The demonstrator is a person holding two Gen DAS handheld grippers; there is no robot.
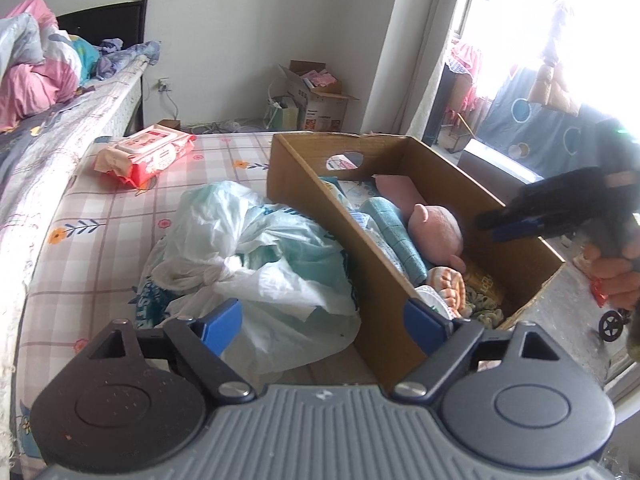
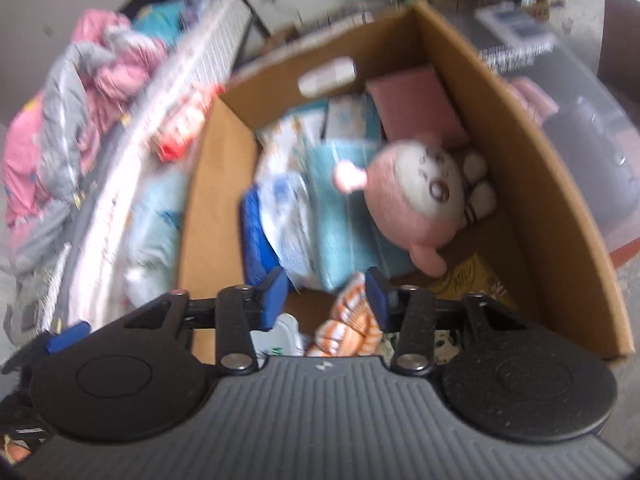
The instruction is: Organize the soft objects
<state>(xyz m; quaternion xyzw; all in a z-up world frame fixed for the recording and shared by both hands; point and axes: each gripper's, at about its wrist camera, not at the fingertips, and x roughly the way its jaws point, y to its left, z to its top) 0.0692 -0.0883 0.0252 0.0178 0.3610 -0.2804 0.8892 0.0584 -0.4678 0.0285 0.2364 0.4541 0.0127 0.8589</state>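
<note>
hovering right gripper (image 2: 327, 298) over cardboard box (image 2: 520, 152)

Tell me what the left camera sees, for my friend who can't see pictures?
A cardboard box on a bed holds a pink plush toy and a blue towel. A crumpled plastic bag lies beside it, between the open left gripper's fingers.

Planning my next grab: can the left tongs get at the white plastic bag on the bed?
Probably yes: the left tongs are open right above the white plastic bag, nothing lying between; the cardboard box stands alongside.
</note>
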